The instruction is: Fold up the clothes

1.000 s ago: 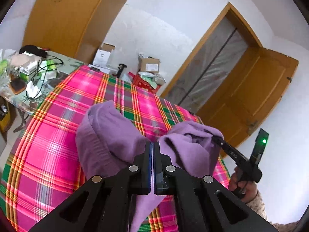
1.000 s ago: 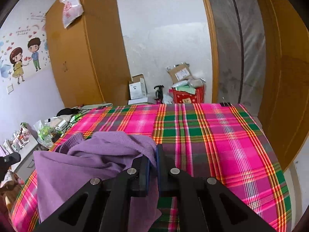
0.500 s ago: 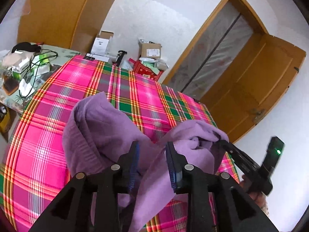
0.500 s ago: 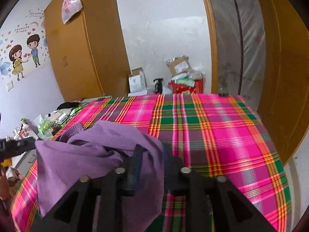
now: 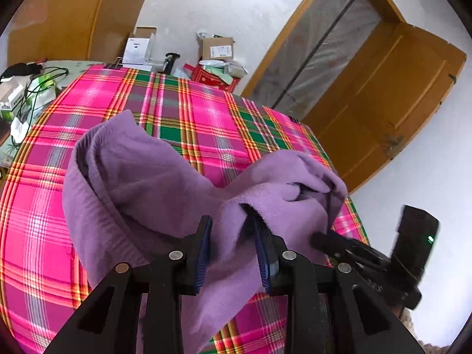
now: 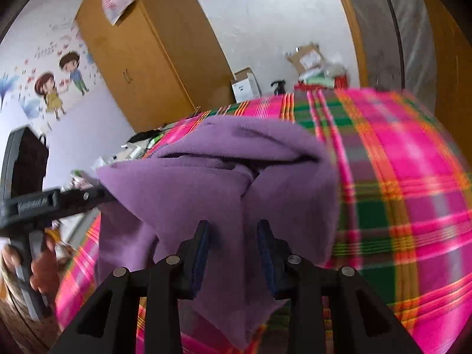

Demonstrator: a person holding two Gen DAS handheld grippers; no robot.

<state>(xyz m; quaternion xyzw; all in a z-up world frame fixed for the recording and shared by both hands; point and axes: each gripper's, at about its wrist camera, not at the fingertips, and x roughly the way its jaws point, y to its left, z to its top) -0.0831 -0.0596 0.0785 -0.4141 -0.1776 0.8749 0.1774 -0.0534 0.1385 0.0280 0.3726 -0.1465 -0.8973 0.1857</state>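
Note:
A purple fleece garment (image 5: 153,183) lies bunched on the pink and green plaid tablecloth (image 5: 206,112). My left gripper (image 5: 229,220) is open, and a fold of the garment hangs loosely between its blue pads without being pinched. In the right wrist view the garment (image 6: 236,177) drapes the same way through my open right gripper (image 6: 233,224), low over the tablecloth (image 6: 398,162). The right gripper (image 5: 339,244) shows at the garment's right end, and the left gripper (image 6: 73,197) at its left end. Part of the garment hangs over the near table edge.
Cardboard boxes (image 5: 216,47) and a red box (image 5: 212,78) stand beyond the table's far edge. A side table with cables (image 5: 26,88) is at the left. A wooden door (image 5: 383,103) is at the right, a wardrobe (image 6: 141,67) at the back. A hand (image 6: 38,271) holds the left gripper.
Both grippers went from shut on the garment to open, letting its folds go slack. Both have sunk closer to the table, and the garment now rests lower.

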